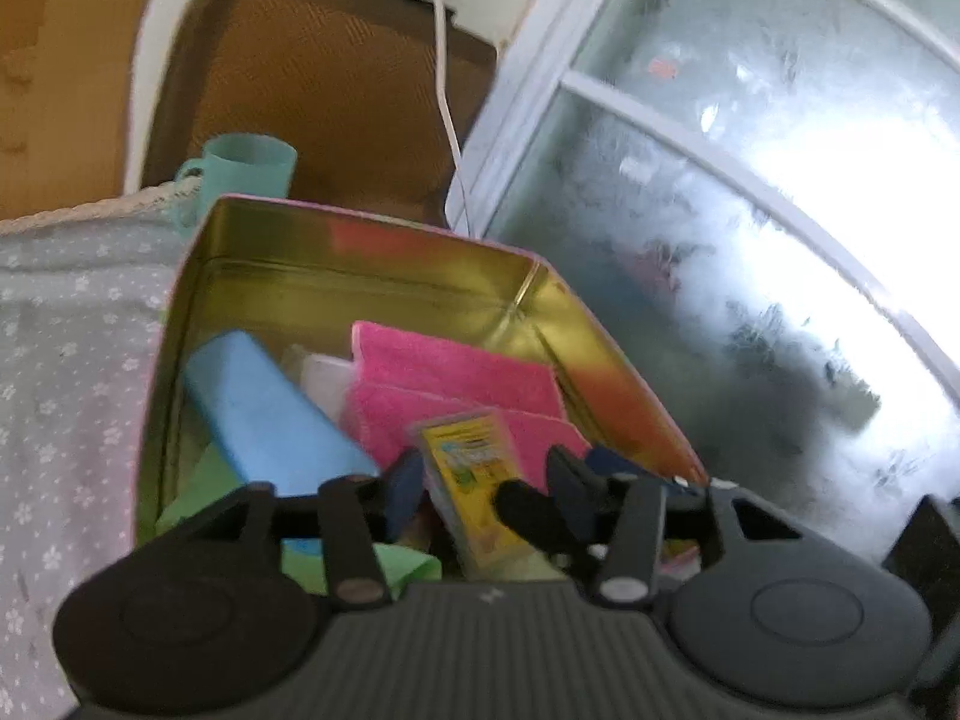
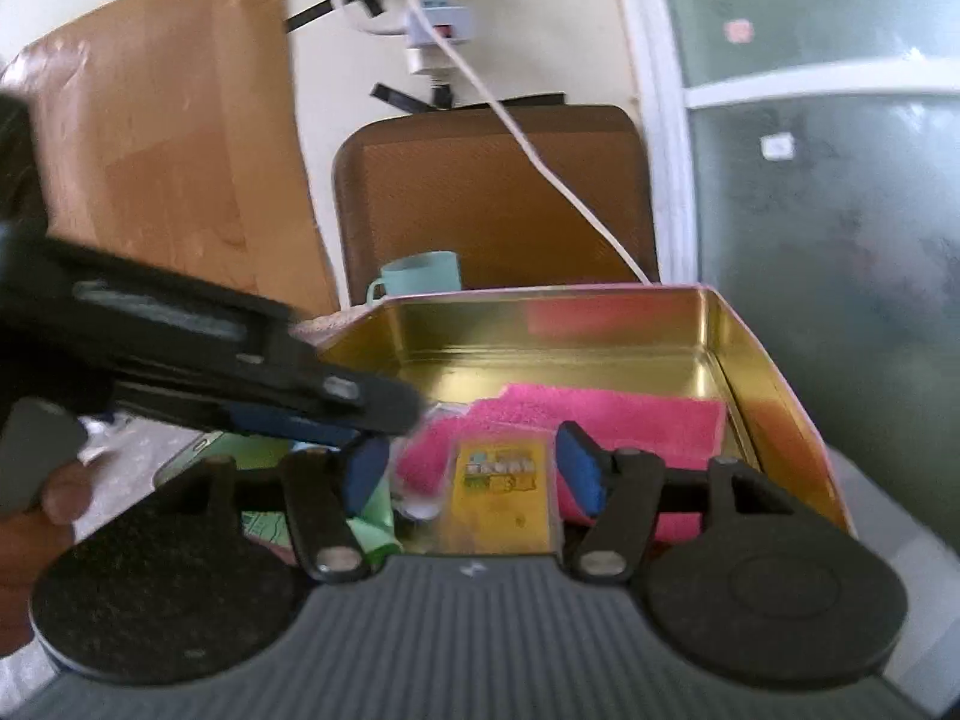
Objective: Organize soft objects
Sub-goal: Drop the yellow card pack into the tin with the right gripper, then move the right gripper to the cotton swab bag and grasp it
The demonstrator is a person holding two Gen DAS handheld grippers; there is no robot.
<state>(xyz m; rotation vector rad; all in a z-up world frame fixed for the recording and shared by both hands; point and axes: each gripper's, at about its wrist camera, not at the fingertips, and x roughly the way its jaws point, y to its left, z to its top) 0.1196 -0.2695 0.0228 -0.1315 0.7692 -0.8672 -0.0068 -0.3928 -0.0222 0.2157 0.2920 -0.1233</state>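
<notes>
the open gold-lined tin box (image 1: 336,252) sits on a floral tablecloth (image 1: 66,324), with its far wall toward a brown chair back (image 1: 312,72) and a frosted window (image 1: 750,192) to its right. inside the tin lie a folded pink cloth (image 1: 456,372), a light blue cloth roll (image 1: 264,414) leaning along the left side, a green cloth (image 1: 198,492) beneath it, and something white (image 1: 327,381) between the blue and the pink. a yellow packet in clear wrap (image 1: 474,474) stands tilted over the pink cloth. the left gripper (image 1: 486,486) hangs over the tin's near end with its blue pads spread on either side of the packet, released, not pressing it as far as the blur allows. in the right wrist view the right gripper (image 2: 474,474) is likewise spread, its pads apart with the yellow packet (image 2: 498,492) lying between them on the pink cloth (image 2: 618,414). the left gripper (image 2: 384,405) crosses in from the left above the tin (image 2: 600,324). a mint green mug (image 2: 420,279) stands just behind the tin, and a white cable (image 2: 540,162) drops across the chair.
</notes>
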